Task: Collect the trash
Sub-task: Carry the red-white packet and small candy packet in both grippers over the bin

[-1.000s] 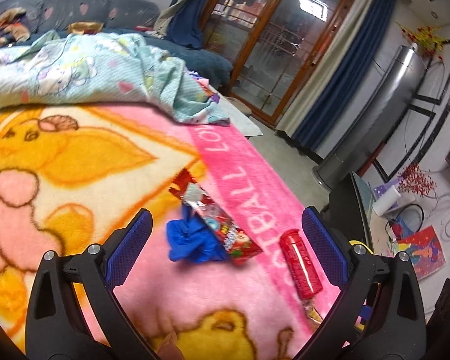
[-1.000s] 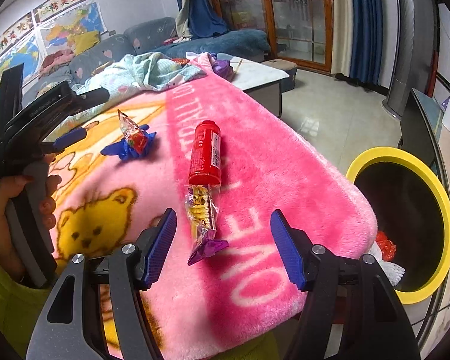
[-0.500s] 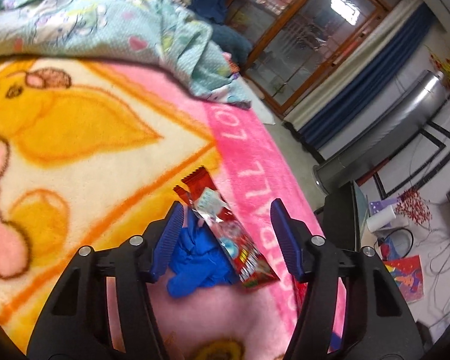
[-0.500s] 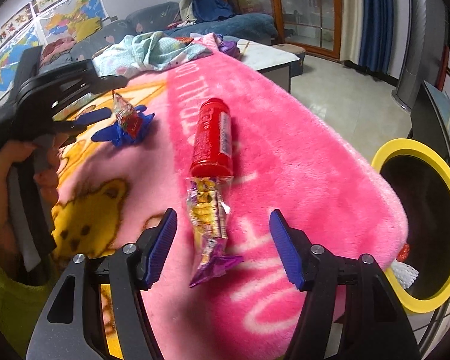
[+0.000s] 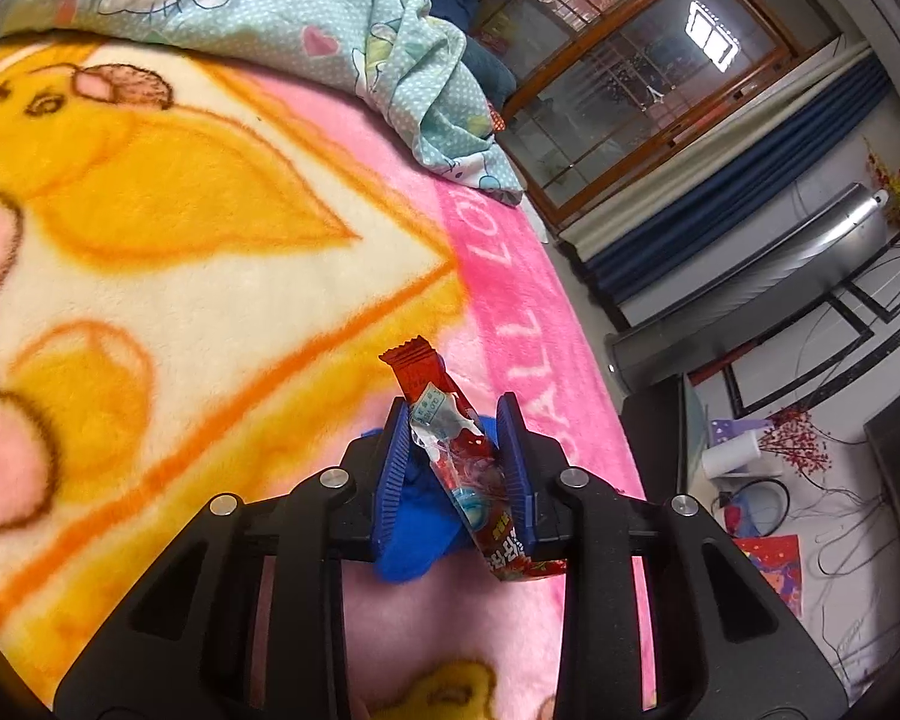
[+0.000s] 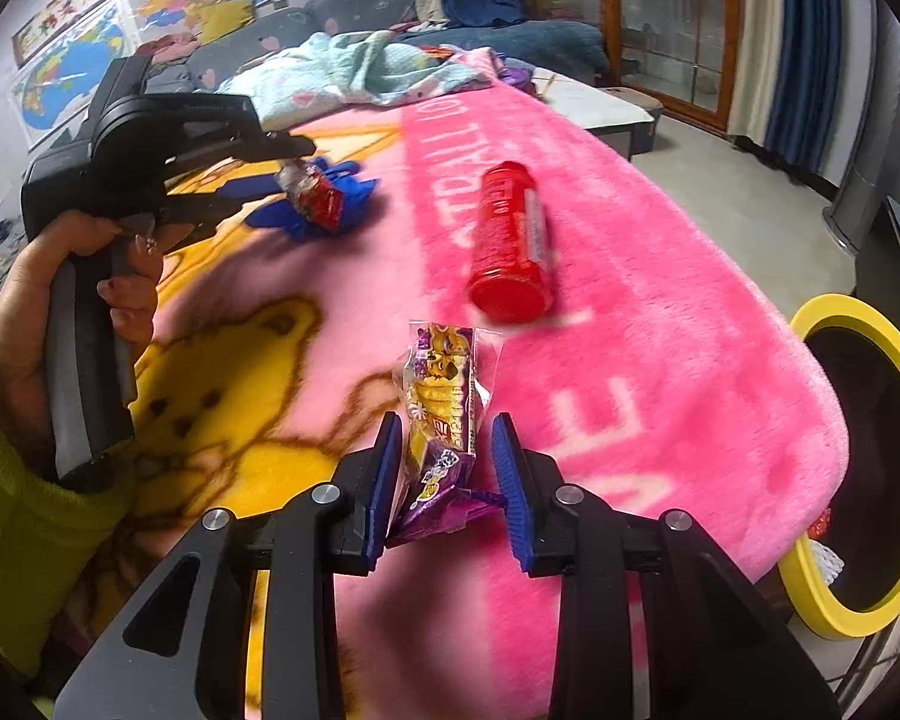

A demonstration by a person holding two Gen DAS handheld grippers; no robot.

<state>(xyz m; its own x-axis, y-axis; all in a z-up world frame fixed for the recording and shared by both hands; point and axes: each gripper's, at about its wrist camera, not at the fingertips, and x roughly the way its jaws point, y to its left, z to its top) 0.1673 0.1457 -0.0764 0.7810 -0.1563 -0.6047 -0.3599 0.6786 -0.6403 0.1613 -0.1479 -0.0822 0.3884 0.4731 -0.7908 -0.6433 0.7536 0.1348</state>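
My left gripper (image 5: 450,468) is shut on a red snack wrapper (image 5: 456,456) and a crumpled blue glove (image 5: 417,534) on the pink blanket (image 5: 522,324); both also show in the right wrist view (image 6: 315,198). My right gripper (image 6: 447,480) has closed around a yellow and purple snack packet (image 6: 441,402), its pads (image 6: 384,480) against the packet's sides. A red cylindrical can (image 6: 510,240) lies on its side beyond it.
A yellow-rimmed black trash bin (image 6: 858,468) stands on the floor off the blanket's right edge. A light blue patterned quilt (image 5: 270,18) is bunched at the far end. A TV stand with clutter (image 5: 738,456) stands to the right.
Both grippers moved forward and closed: the left onto the red wrapper and blue glove, the right onto the yellow and purple packet.
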